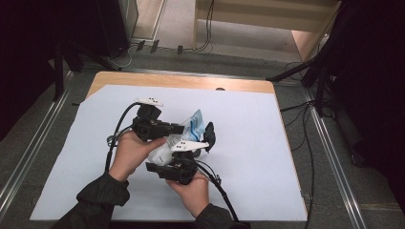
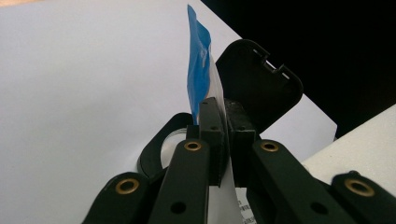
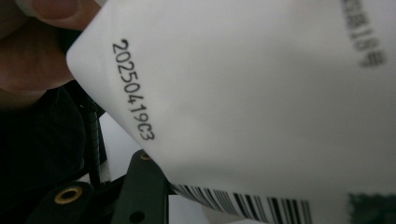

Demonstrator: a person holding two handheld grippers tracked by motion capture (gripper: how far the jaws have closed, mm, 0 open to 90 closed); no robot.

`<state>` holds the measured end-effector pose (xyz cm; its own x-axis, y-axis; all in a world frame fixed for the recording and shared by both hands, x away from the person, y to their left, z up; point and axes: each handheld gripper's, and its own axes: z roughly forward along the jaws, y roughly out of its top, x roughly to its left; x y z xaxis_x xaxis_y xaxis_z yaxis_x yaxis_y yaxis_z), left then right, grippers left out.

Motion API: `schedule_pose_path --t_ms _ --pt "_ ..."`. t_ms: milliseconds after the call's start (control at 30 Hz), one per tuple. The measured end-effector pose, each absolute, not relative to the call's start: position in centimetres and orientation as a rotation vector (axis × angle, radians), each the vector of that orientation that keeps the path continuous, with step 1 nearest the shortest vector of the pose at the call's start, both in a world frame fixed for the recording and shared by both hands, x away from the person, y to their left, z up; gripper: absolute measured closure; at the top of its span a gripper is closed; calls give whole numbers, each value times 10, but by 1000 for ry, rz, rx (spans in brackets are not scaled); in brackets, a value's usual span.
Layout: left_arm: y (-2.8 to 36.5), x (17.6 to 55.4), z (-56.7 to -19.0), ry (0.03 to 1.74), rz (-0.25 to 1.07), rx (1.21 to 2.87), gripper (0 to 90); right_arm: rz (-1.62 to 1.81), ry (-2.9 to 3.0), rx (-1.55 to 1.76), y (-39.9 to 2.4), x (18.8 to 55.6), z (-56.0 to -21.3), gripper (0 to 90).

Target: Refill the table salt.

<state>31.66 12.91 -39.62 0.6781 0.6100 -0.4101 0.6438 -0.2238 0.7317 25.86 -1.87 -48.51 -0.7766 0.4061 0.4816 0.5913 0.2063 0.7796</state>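
Note:
A blue-and-white packet (image 1: 196,123) is held up over the middle of the white sheet. My left gripper (image 1: 184,128) comes in from the left and is shut on it; in the left gripper view the pads pinch the packet (image 2: 200,70) edge-on at the left gripper (image 2: 223,109). Just behind it stands a small black case (image 2: 259,88) with its lid open, also the black case (image 1: 209,136). My right gripper (image 1: 201,144) reaches up from below beside that case. Its view is covered by the packet's white back (image 3: 257,93), with a date code and barcode, so its jaws are hidden.
A white sheet (image 1: 248,124) covers the wooden table (image 1: 191,81). Cables trail from both grippers toward the front edge. A thumb (image 3: 51,9) is close to the packet's corner. Dark stands and floor cables surround the table.

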Motion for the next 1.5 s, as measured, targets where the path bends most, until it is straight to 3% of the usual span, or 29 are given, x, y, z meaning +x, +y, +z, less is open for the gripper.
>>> schedule_pose_path --t_ms 1500 --pt "129 319 -402 980 -32 1900 887 -1580 -2307 -963 -21 263 -488 651"
